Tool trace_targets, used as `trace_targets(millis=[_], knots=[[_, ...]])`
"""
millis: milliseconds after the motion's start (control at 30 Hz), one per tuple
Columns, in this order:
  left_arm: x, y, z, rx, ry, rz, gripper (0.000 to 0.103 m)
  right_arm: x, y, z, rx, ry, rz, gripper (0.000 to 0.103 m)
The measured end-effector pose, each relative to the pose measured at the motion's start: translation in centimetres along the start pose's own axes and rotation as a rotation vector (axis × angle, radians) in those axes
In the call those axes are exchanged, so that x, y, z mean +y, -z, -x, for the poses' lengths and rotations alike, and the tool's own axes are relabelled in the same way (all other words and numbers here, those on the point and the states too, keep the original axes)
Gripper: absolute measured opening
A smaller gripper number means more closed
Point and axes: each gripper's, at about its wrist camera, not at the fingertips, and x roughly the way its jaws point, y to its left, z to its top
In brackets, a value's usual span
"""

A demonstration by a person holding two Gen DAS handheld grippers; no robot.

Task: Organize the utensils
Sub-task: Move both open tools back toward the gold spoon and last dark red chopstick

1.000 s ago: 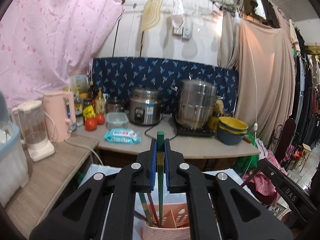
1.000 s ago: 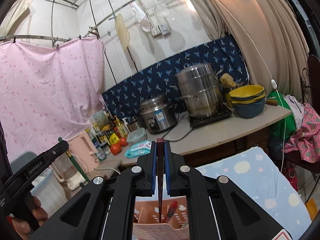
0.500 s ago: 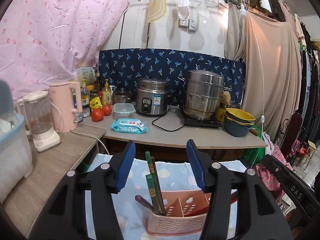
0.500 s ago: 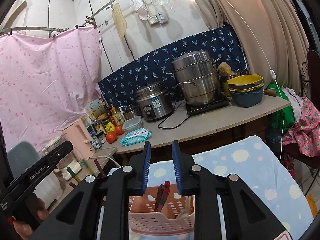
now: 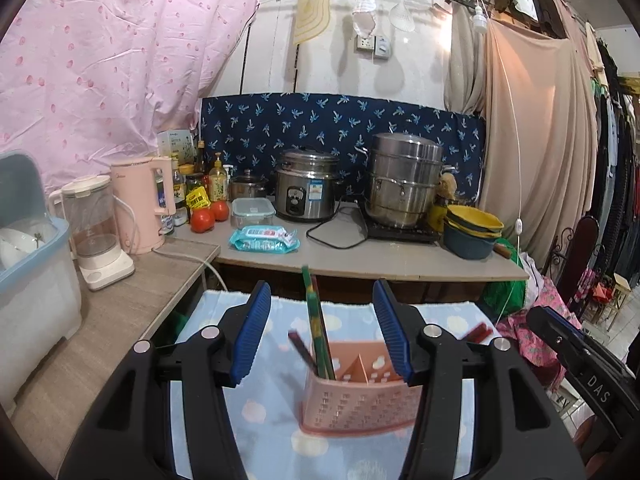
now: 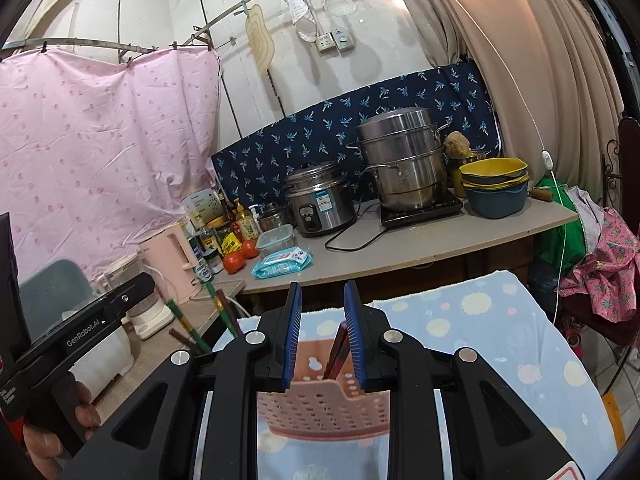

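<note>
both grippers hanging loose over the pink utensil basket

nearest in, the left gripper [image 5: 320, 332] is standing wide apart with nothing pressed between its blue pads [image 5: 251, 336], while the right gripper [image 6: 322, 334] is sitting at a narrower gap, its pads clear of the dark red chopsticks [image 6: 338, 350] showing between them. just beyond, the pink utensil basket [image 5: 352, 404] is resting on the blue dotted cloth [image 5: 264, 412], with green chopsticks [image 5: 316, 328] leaning upright in its left compartment beside a dark one, and the red ones standing in another section. a hand [image 6: 60, 424] is gripping the left tool's handle. further back, the counter [image 5: 400, 264] is carrying a wipes pack [image 5: 264, 239], rice cooker [image 5: 306, 192] and steel steamer pot [image 5: 404, 180].
</note>
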Motion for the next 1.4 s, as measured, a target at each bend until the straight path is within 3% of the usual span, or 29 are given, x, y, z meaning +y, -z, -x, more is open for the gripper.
trace_targets(millis=[633,1067,1400], knots=[[0.9,8.4,3.9,0.151,-0.003,0.001,0.051,0.5,8.8,5.9,0.145,0.007,0.016,0.023],[2.5,17.9,6.9,0.332,0.005,0.034,0.051,0.1,17.1,9.1,0.324,0.021,-0.003,0.023],[3.2,23.7,9.6,0.445,-0.011,0.032,0.051,2.2,24.1,11.9,0.476,-0.011,-0.011,0.023]])
